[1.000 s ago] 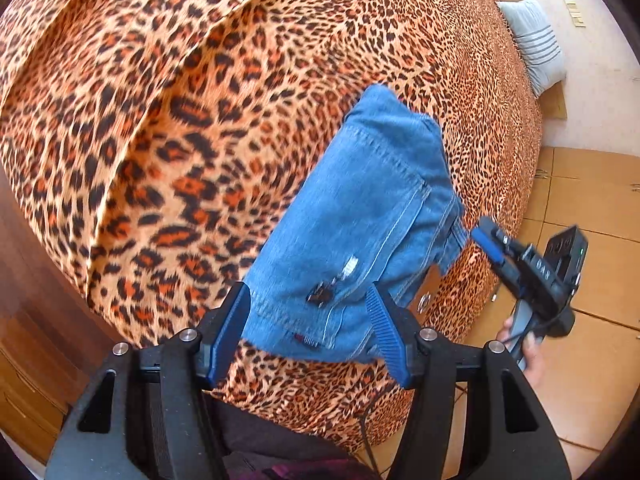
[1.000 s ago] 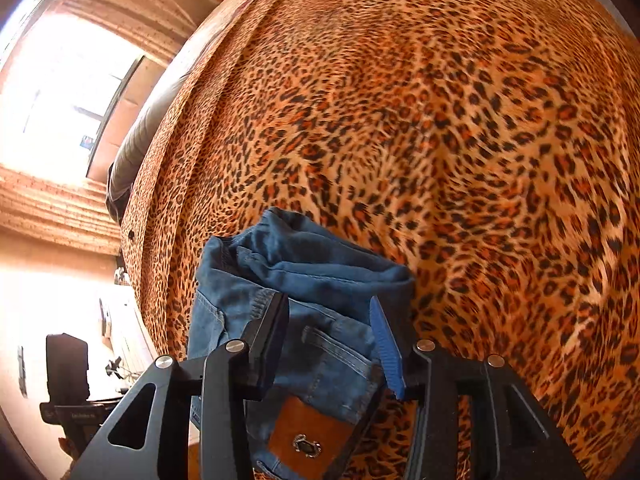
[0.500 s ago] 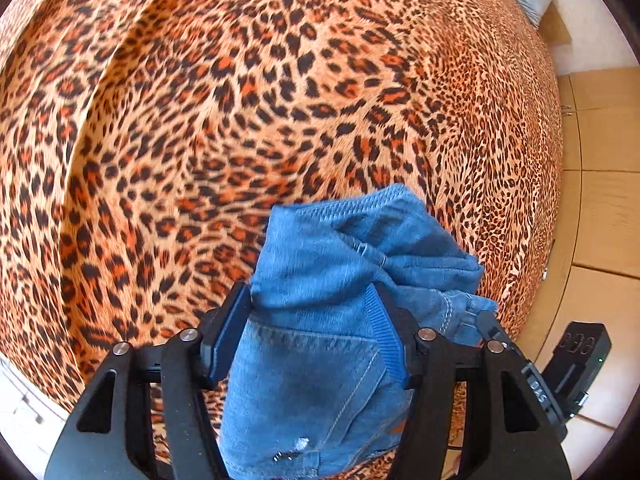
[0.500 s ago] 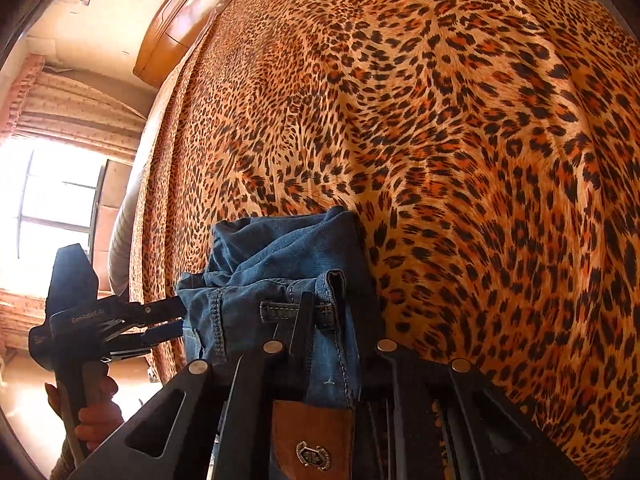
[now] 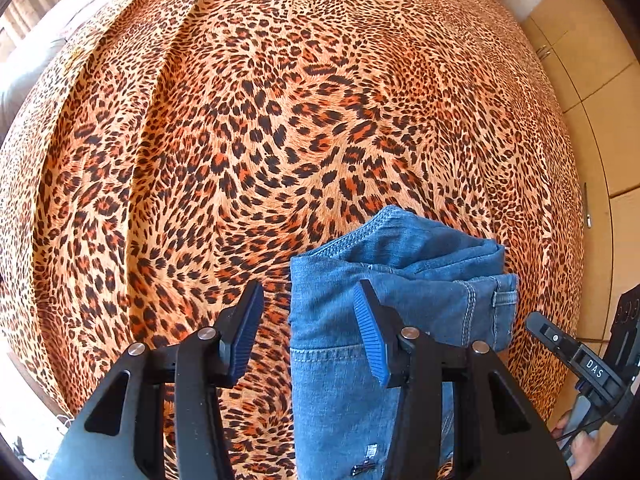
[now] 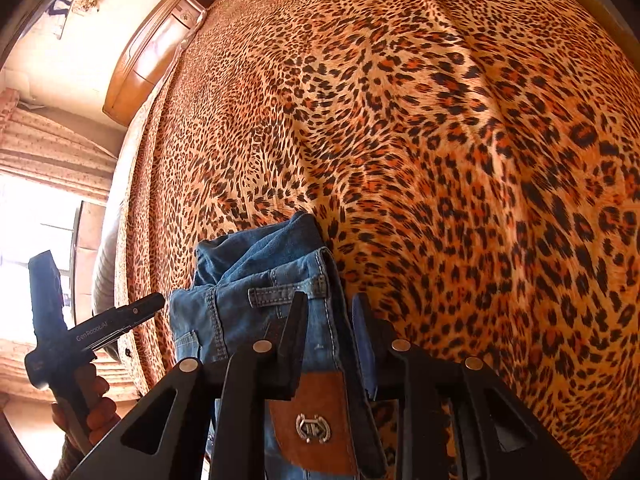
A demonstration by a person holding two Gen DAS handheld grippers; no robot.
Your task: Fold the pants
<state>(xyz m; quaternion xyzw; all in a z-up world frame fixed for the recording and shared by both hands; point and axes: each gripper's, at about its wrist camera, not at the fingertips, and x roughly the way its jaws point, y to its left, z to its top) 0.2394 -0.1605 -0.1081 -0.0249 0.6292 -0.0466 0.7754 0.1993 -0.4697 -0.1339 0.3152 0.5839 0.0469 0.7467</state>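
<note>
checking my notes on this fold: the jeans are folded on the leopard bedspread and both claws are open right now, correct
Not quite. Only the left claw is open, its fingers spread at the near edge of the folded jeans on the leopard bedspread. The right wrist view shows the right claw nearly closed on the jeans' waistband edge above the leather patch.

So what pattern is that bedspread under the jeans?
Leopard print, orange and tan with black spots. The bedspread shows best in the left wrist view, under the folded jeans.
</note>
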